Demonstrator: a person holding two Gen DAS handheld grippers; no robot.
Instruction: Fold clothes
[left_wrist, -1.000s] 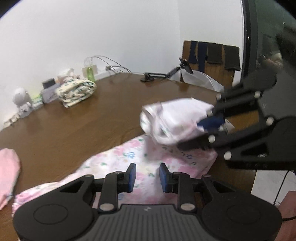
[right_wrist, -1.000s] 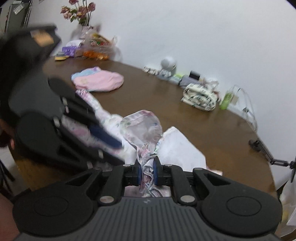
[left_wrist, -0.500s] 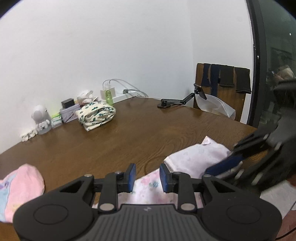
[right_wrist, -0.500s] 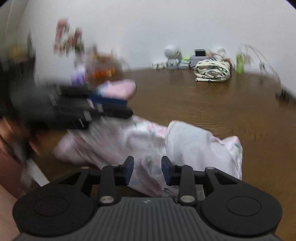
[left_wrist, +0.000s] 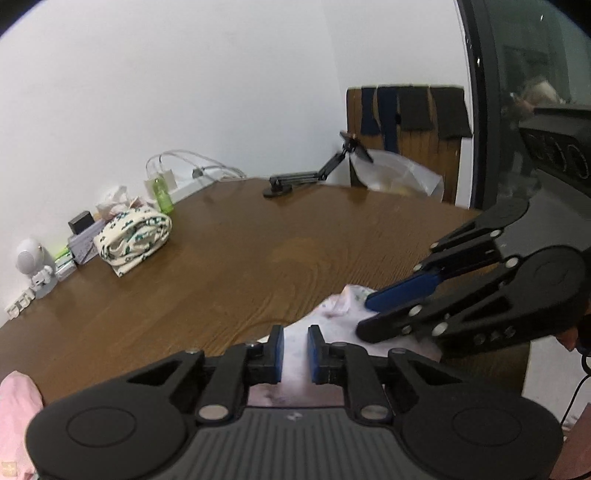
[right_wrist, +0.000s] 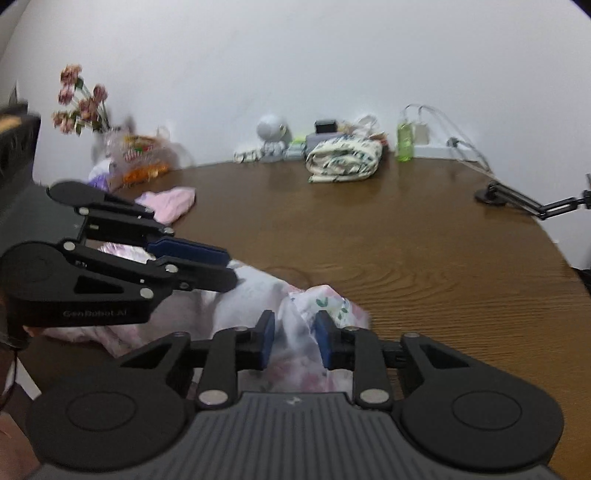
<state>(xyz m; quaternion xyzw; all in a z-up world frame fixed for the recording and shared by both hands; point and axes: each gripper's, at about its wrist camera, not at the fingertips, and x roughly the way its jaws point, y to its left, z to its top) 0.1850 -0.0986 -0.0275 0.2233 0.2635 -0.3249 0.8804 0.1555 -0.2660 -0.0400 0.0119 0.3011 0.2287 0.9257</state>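
Both jaws spread, nothing pinched. Left gripper (left_wrist: 296, 349) and right gripper (right_wrist: 294, 339) hover over floral garment (right_wrist: 258, 295), bunched at near edge of wooden table (right_wrist: 406, 240). Folded patterned cloth (right_wrist: 345, 162) near wall; pink garment (right_wrist: 170, 201) far left.

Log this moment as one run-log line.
left claw: open, empty | right claw: open, over floral garment | garment: bunched on wooden table
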